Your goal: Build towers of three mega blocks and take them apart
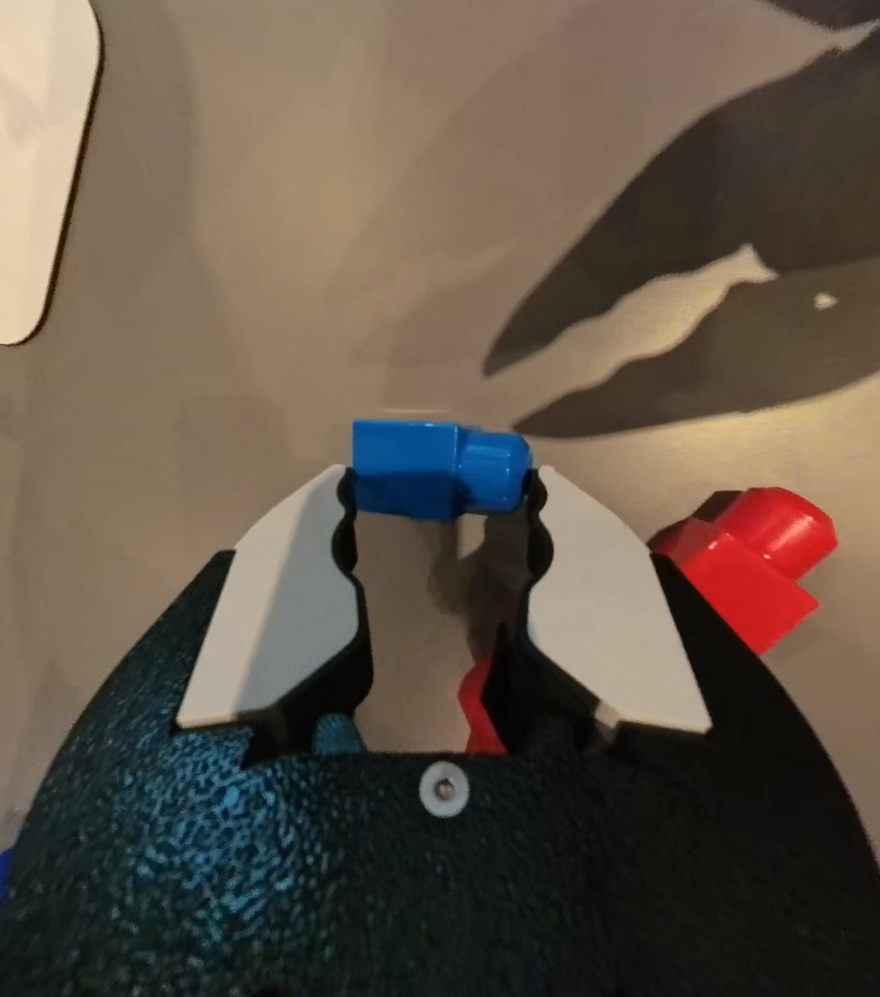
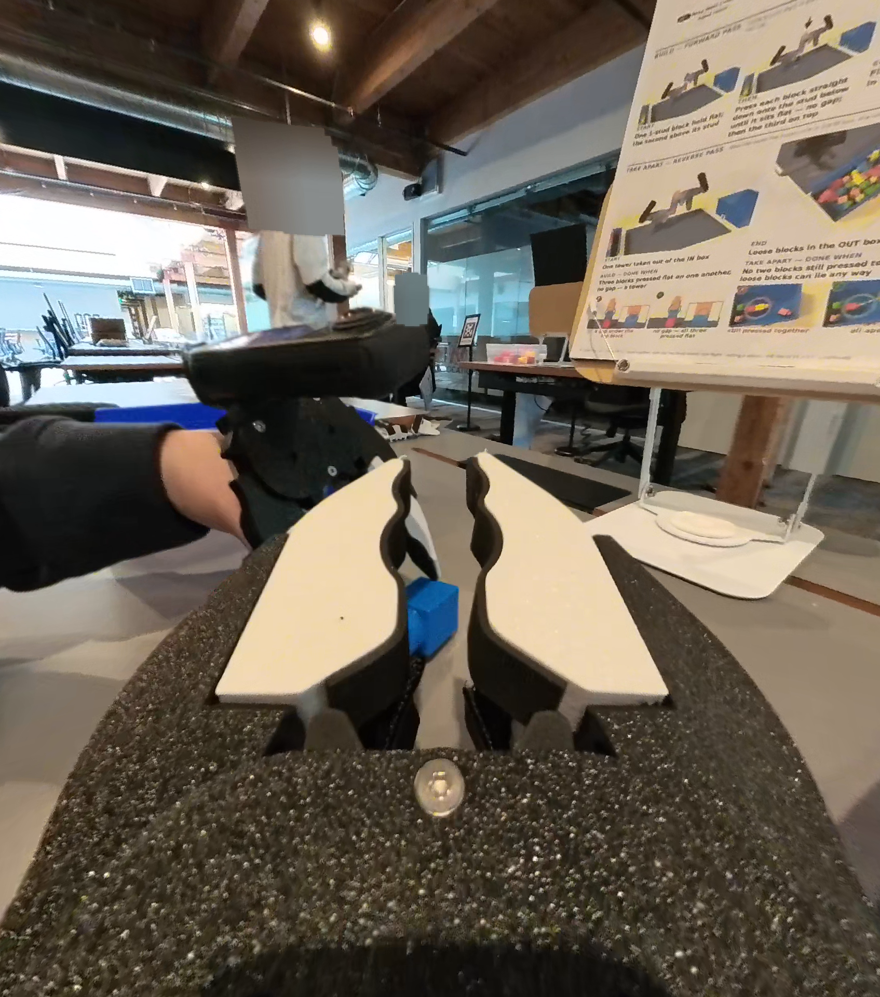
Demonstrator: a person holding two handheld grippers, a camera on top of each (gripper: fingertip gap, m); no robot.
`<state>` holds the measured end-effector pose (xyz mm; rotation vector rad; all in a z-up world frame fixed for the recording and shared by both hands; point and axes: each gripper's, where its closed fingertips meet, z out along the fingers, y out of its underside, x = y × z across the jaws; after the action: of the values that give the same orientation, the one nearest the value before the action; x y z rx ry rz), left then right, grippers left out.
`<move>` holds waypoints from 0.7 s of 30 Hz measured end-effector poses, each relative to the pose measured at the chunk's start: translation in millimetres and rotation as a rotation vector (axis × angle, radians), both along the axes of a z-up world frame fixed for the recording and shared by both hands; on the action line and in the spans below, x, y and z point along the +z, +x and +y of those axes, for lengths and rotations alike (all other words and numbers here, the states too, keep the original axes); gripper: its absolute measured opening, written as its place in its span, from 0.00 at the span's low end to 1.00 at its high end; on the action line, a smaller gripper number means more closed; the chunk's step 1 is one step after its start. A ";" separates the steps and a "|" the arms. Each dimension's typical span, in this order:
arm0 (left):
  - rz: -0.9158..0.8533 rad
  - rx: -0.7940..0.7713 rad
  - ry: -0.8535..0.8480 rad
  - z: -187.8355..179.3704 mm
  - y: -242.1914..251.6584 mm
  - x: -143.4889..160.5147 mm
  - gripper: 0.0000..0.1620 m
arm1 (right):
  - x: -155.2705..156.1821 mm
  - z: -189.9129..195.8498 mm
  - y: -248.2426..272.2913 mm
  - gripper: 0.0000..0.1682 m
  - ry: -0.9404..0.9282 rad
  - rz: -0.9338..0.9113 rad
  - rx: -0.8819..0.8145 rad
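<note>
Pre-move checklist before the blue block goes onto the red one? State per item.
1. Left tongs shut on the blue block: ok, held at the fingertips, lying sideways with its stud pointing right.
2. Grip depth: not ok, only the tips catch it; it could slip under pressing force.
3. Red block located: ok, on the grey table right of the left tongs, partly hidden behind a finger.
4. Red block's stud facing up: cannot tell.
5. Right tongs free: ok, open and empty, close to the blue block.
6. Path between the blocks: ok, nothing visible in between.
</note>
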<state>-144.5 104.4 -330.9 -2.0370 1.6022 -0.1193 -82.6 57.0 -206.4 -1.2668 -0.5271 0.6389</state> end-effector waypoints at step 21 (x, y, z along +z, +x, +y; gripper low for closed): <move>0.018 0.128 -0.046 -51.9 -94.0 14.0 0.47 | -2.3 -6.4 -11.0 0.11 -0.015 -0.052 0.037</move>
<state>-238.5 52.4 -316.9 -2.1754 1.4880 -0.0923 -93.6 50.6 -208.7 -1.2931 -0.5913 0.6435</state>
